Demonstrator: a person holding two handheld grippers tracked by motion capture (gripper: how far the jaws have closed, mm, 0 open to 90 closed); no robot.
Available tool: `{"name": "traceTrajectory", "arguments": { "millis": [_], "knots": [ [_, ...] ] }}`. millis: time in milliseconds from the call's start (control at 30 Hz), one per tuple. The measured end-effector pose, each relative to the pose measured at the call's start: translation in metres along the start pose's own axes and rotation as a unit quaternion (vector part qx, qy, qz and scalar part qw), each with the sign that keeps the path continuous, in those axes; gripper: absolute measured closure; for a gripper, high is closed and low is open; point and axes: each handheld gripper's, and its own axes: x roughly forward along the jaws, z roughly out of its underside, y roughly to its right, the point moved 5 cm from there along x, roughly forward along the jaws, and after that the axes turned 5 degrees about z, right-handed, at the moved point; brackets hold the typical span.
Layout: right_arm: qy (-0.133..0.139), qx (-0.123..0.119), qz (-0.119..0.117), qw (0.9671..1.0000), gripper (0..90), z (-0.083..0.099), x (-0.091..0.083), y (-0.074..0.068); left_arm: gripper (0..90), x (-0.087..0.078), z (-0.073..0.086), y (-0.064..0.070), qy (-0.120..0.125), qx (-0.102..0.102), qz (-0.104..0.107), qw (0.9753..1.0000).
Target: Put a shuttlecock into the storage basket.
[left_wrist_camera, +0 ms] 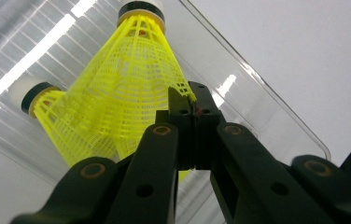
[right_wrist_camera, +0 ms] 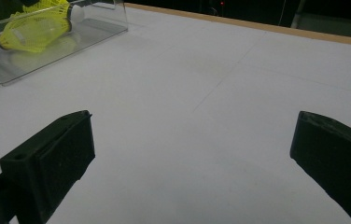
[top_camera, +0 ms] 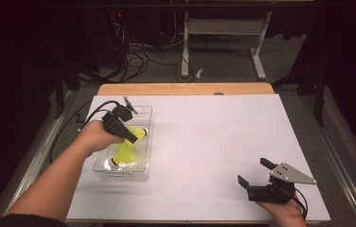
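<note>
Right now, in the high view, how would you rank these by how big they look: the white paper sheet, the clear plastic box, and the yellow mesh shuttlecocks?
1. The white paper sheet covering the table, by far the largest.
2. The clear plastic box.
3. The yellow mesh shuttlecocks inside it; the left tool, shut on one's rim, partly hides them.

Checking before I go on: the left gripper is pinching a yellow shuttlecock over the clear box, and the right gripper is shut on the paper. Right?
Not quite: the right gripper is open, its jaws wide apart in the right gripper view. The left gripper does pinch a yellow shuttlecock over the clear box.
</note>
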Motion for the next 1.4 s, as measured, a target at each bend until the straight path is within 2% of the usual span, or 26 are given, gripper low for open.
{"name": "traceTrajectory", "arguments": {
  "millis": [467,867,1400],
  "knots": [
    [0.0,-0.001,0.0,1.0,0.3,0.0,0.0,0.0,90.0,-0.001,-0.015,-0.002,0.025,-0.009,-0.013,0.9996],
    [0.001,0.0,-0.001,1.0,0.3,0.0,-0.001,0.0,89.6,0.023,-0.021,-0.001,0.007,-0.007,-0.013,0.9999],
    [0.0,-0.001,-0.002,1.0,0.3,0.0,0.0,-0.001,87.8,0.049,-0.017,-0.004,-0.019,-0.008,-0.011,0.9997]
  ]
}}
